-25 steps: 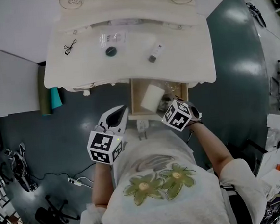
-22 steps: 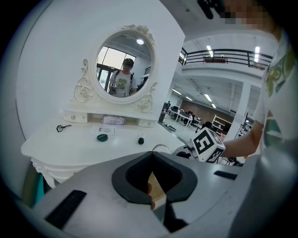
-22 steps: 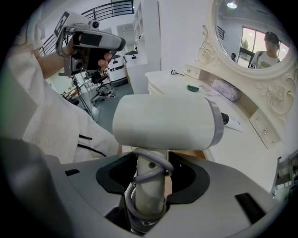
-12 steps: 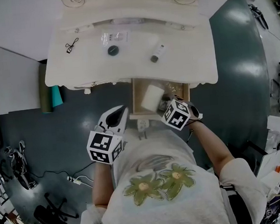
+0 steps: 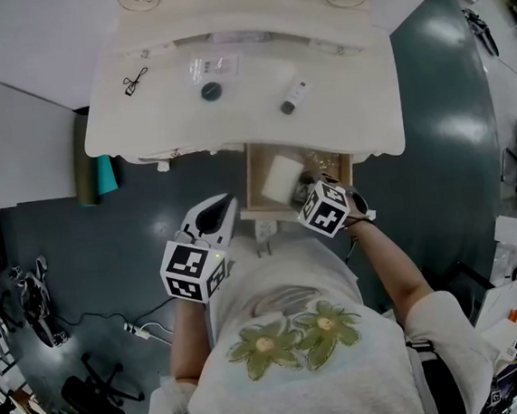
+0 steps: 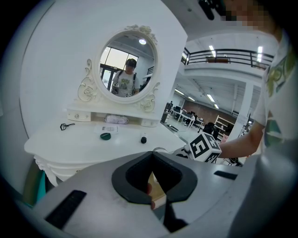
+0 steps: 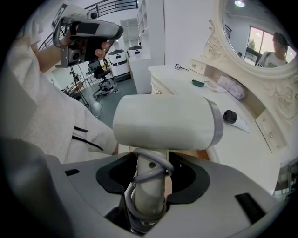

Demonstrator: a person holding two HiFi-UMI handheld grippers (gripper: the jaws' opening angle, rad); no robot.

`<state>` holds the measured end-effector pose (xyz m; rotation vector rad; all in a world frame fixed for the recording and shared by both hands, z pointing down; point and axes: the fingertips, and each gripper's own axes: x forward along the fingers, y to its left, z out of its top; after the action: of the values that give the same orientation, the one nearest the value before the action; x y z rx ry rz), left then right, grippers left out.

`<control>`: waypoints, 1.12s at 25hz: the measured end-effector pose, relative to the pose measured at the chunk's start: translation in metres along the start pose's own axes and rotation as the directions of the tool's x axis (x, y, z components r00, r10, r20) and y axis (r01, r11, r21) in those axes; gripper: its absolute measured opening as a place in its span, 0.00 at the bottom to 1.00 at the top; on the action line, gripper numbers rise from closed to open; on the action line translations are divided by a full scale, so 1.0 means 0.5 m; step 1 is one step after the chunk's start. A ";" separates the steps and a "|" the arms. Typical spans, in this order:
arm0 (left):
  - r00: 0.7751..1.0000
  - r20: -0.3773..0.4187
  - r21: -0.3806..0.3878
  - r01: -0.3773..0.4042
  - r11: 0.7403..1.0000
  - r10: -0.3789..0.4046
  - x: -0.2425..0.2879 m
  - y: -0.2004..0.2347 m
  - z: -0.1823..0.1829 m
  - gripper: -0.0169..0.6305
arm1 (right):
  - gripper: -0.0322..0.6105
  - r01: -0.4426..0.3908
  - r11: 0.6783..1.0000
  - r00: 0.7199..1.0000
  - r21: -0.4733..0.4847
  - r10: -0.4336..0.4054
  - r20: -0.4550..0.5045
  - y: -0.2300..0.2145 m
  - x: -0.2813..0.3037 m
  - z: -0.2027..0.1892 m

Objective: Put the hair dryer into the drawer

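The white hair dryer (image 7: 165, 123) has its cord wound round the handle, and my right gripper (image 7: 151, 179) is shut on that handle. In the head view the hair dryer (image 5: 280, 179) hangs over the open wooden drawer (image 5: 342, 163) of the white dressing table (image 5: 142, 135), with the right gripper (image 5: 306, 194) just behind it at the drawer's front. My left gripper (image 5: 226, 206) is to the left of the drawer, out over the floor. Its jaws are shut with nothing in them, as the left gripper (image 6: 151, 188) view also shows.
On the tabletop lie a dark round lid (image 5: 210, 91), a small bottle (image 5: 288, 98), a clear packet (image 5: 209, 67) and a black wire item (image 5: 131, 82). An oval mirror (image 6: 128, 62) stands at the back. A teal object (image 5: 101, 178) leans by the table's left side. A power strip (image 5: 136, 330) lies on the floor.
The right gripper with the hair dryer has edged slightly toward the drawer. The left gripper has stayed where it was.
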<state>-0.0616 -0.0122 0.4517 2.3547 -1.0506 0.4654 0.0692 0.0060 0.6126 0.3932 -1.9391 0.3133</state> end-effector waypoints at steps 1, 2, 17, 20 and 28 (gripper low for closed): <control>1.000 0.001 0.000 -0.001 1.000 0.001 -0.001 -0.001 0.000 0.04 | 0.39 -0.001 1.000 1.000 0.000 0.001 -0.001 0.000 0.002 -0.001; 1.000 0.001 0.000 -0.001 1.000 0.001 -0.001 -0.001 0.001 0.04 | 0.39 -0.002 1.000 1.000 0.000 0.002 -0.003 0.000 0.003 -0.002; 1.000 -0.008 0.003 -0.010 1.000 0.010 -0.004 0.010 0.007 0.04 | 0.39 -0.009 1.000 0.999 -0.014 0.008 -0.031 -0.012 0.033 -0.007; 1.000 -0.010 0.004 -0.012 1.000 0.012 -0.006 0.013 0.008 0.04 | 0.39 -0.014 1.000 0.999 -0.017 0.013 -0.038 -0.013 0.040 -0.008; 1.000 -0.014 -0.003 -0.017 1.000 0.017 -0.008 0.018 0.008 0.04 | 0.39 -0.029 0.999 0.998 -0.026 0.028 -0.058 -0.013 0.056 -0.013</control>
<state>-0.0706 -0.0174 0.4491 2.3387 -1.0645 0.4853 0.0670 -0.0009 0.6413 0.3355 -1.8916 0.3135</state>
